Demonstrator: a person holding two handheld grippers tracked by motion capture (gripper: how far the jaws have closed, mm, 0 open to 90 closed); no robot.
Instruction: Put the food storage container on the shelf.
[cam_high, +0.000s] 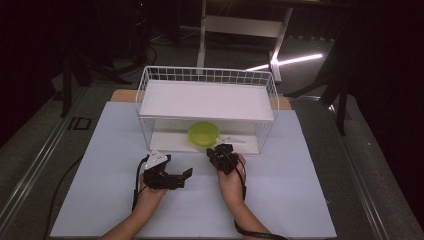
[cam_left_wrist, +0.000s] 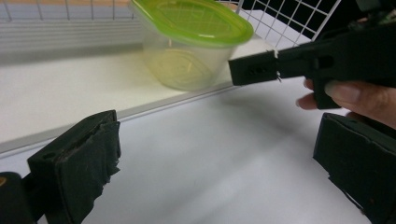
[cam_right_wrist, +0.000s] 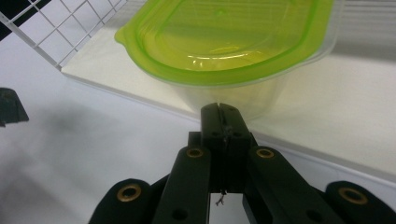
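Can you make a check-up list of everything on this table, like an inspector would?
Surface: white table, bare in front of the rack.
Job's things: clear tub with a green lid, upright on the lower shelf of a white wire rack, near its front edge.
Clutter: nothing seen.
Grippers: left gripper open, jaws wide apart, nothing between them. Right gripper shut, empty, its tip just short of the tub's side; touching or not, cannot tell.
Cables: black cable trailing from the left gripper, another by the right forearm.
Surroundings: dark room, white frame behind the table, bright light strip on the floor.
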